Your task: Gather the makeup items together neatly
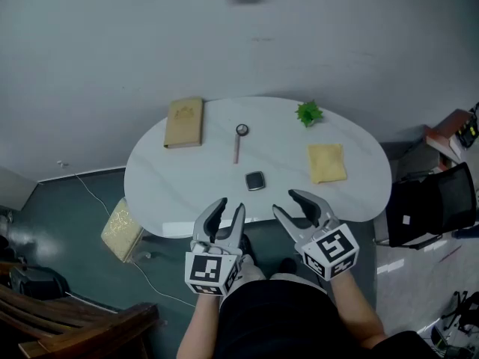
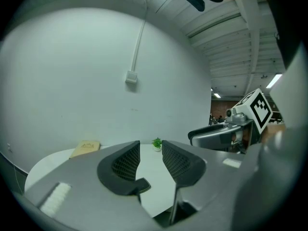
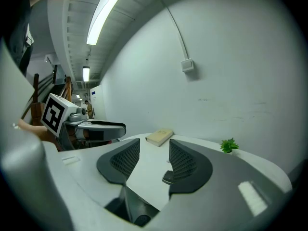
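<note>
Looking steeply down on a white oval counter (image 1: 187,193) set against a grey wall. Holding the left gripper (image 1: 230,205) and the right gripper (image 1: 286,201) side by side over the near edge, both aimed at the middle of the counter. Open fingers on both, confirmed from each gripper's own view: clear gap, nothing pinched, only bare counter top showing through. Not touching anything with either one.

Seeing the loose items spread out, not bunched at all. Closest in, a small dark compact (image 1: 255,180) lying flat near the centre, just ahead of the fingertips and roughly between the two grippers. Shows up low beside the left-hand finger in the left gripper view and low beside the right-hand finger in the right gripper view, partly hidden by the finger each time. Behind that, apart from it, a thin stick-like item (image 1: 239,142) with a round head at its far end; can't tell brush from little mirror. Off to the right, a pale yellow pouch (image 1: 327,162), flat, well apart from the other two. Over at the far left, a tan flat box (image 1: 184,123) with some embossed mark on the lid, also well apart.

Also got a little green plant (image 1: 308,113) at the far right rim. On the floor: a yellowish bag (image 1: 121,230) under the left edge, a black chair (image 1: 434,204) on the right, a wooden chair (image 1: 67,324) at lower left.
</note>
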### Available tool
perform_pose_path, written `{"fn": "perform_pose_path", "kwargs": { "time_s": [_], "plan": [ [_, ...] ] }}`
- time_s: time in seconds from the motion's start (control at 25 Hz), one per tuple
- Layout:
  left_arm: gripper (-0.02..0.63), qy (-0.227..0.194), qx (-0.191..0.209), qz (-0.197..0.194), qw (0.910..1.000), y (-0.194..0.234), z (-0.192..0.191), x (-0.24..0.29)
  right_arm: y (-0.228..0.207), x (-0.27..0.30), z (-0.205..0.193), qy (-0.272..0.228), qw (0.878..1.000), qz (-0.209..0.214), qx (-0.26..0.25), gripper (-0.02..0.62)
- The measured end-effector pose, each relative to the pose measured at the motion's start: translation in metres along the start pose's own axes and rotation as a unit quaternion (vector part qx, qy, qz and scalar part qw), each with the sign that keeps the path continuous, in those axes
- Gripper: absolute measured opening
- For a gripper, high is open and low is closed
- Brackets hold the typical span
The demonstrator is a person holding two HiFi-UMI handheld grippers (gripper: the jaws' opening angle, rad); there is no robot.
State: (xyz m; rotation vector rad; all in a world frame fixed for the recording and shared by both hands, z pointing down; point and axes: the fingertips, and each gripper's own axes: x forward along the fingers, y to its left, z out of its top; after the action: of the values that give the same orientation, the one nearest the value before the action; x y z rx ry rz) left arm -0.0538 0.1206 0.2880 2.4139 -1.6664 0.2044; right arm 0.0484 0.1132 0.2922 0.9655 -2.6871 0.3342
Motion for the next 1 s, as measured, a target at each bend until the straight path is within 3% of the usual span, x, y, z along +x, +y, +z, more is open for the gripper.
{"fn": "perform_pose_path", "kwargs": {
  "time_s": [0.32,1.0],
  "plan": [
    [0.194,0.01,0.007,-0.024,0.9996,0.044,0.005,0.023,-0.002,0.044,0.016,0.009,1.0,-0.018,-0.001,0.212],
    [0.196,0.047,-0.007,-0.075,0.9961,0.107,-0.027,0.052,0.006,0.096,-0.002,0.04,0.996,-0.073,0.035,0.218]
  ]
}}
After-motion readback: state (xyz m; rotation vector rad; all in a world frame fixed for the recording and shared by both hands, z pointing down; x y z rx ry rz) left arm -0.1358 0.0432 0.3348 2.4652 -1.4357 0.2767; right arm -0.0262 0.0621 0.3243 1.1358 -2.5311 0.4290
